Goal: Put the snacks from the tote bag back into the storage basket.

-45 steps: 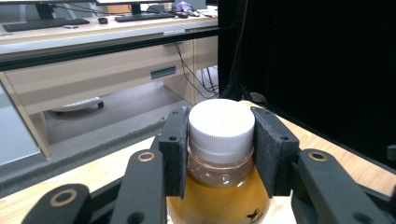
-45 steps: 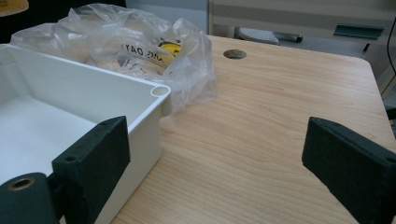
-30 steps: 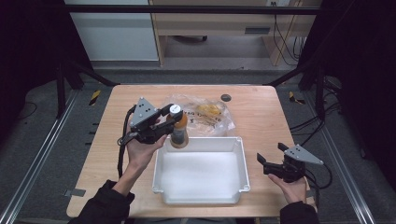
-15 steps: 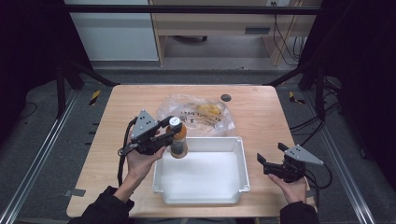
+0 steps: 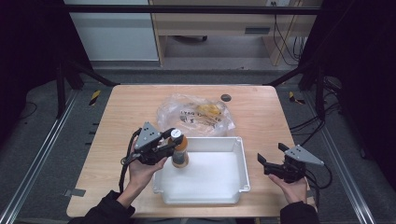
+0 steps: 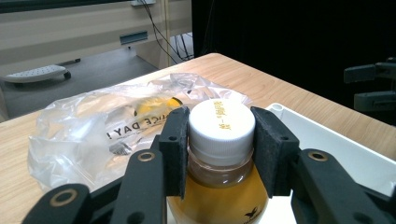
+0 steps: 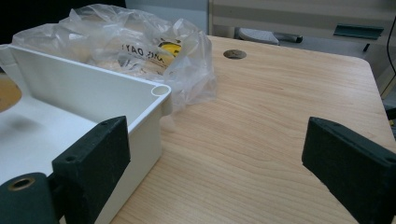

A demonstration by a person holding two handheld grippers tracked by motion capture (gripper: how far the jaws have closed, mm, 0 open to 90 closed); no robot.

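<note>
Wood table [image 5: 140, 112] in a dark room w/ a desk behind; white bin [image 5: 236, 161] near the front edge, crinkled plastic bag [image 5: 196, 114] just behind it. Left gripper [image 5: 173, 145] is clamped on a bottle [image 5: 180, 151], pads squeezing the neck right below the white cap [image 6: 223, 128], seen close up in the left gripper view. Bottle hangs upright at the bin's left rear corner, over the rim or just inside; can't tell if its base touches the floor yet. Right gripper [image 5: 271, 161] rests beside the bin's right wall, jaws spread wide, nothing between them; right gripper view shows bare tabletop between the pads [image 7: 93, 158]. Handling, my read: bottle is full of amber liquid, so fairly heavy for its size, stiff, smooth plastic, prob. slippery on the body. Neck under the cap is the good hold, since the cap's lip stops it sliding down. Held that high it may swing, so set it down gently and upright before letting go.
</note>
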